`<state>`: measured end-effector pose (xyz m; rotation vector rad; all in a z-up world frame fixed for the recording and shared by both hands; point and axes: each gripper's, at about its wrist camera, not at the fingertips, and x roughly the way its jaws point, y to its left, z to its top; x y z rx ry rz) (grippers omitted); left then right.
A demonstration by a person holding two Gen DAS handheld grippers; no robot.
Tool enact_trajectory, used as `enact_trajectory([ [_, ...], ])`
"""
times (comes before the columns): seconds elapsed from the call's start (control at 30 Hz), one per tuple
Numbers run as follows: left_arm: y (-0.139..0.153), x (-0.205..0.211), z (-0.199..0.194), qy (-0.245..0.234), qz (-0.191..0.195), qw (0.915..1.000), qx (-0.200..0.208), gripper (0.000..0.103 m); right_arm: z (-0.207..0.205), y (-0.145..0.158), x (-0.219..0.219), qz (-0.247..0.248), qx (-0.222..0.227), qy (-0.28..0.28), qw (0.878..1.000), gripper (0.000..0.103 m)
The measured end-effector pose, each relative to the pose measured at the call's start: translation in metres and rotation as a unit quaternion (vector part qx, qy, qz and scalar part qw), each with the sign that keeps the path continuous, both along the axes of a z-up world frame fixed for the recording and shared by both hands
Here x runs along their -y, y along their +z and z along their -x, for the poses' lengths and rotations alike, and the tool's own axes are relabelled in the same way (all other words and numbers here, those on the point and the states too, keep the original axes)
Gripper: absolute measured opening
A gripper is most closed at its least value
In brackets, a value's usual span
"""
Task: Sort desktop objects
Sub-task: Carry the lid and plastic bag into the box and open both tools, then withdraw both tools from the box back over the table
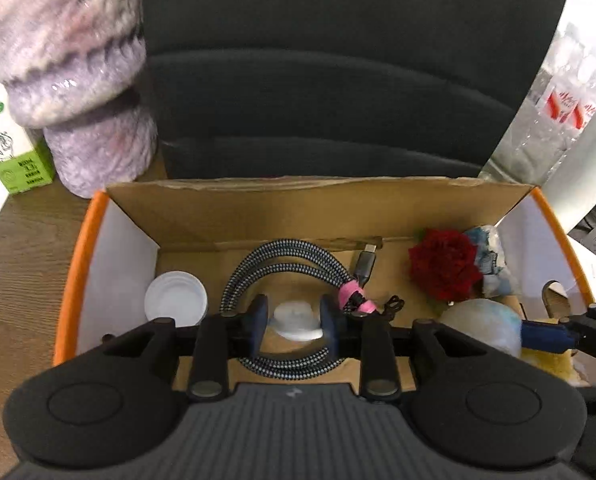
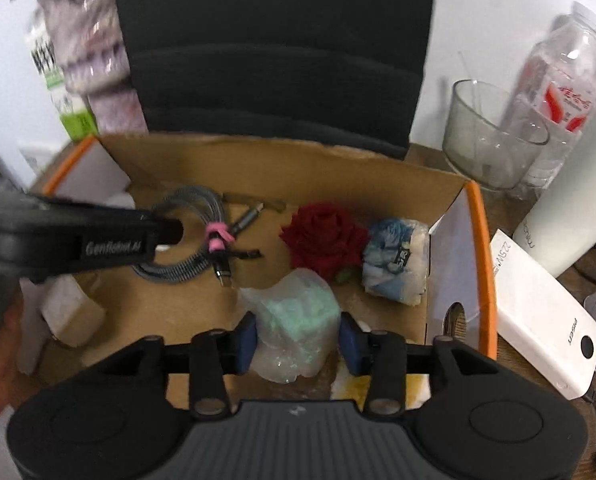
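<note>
Where the left gripper's black body filled the lower part of its own view, the near end of the cardboard box was cut off, and the coiled braided cable passed out of sight beneath the fingers. Both views were smeared by motion; print on the green-and-white carton could not be read.

Left gripper: jaws part-way apart, one blue pad each side of a small white round cap lying inside the cable loop. Pads possibly just clear of the cap; contact could not be confirmed. Right gripper: jaws wider, straddling a crinkled clear-plastic packet with pale green contents; a gap showed on both sides, so nothing was clamped.

Box: brown corrugated walls, white end panels, orange rim. Contents: a white ribbed lid at the left end, the grey-and-white woven cable tied with a pink band, a dark red fabric rose, a blue-and-white wrapped bundle.

Outside the box, on wood-grain table: a mottled purple stacked roll in glossy film, a clear glass bowl, a plastic water bottle, a white rectangular power bank.
</note>
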<state>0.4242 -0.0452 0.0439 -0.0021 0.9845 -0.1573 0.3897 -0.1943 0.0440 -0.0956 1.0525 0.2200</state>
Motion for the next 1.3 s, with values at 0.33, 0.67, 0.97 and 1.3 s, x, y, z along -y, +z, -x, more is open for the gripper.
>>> enact_trajectory([
  [0.33,0.050,-0.018,0.029,-0.004,0.008,0.9994,0.034,0.073,0.018,0.060,0.025,-0.062,0.076,-0.042,0.994,0.064],
  [0.67,0.090,-0.028,0.162,0.028,-0.022,0.9910,0.129,0.100,0.128,0.081,0.024,-0.085,0.157,-0.032,0.983,0.075],
  [0.97,0.044,-0.039,0.308,0.054,0.015,0.9857,0.159,0.103,0.271,0.035,0.028,-0.078,0.218,-0.041,0.972,0.081],
  [1.3,-0.016,-0.036,0.441,0.038,-0.013,0.9828,0.180,0.103,0.397,-0.027,0.031,-0.067,0.200,-0.061,0.976,0.086],
])
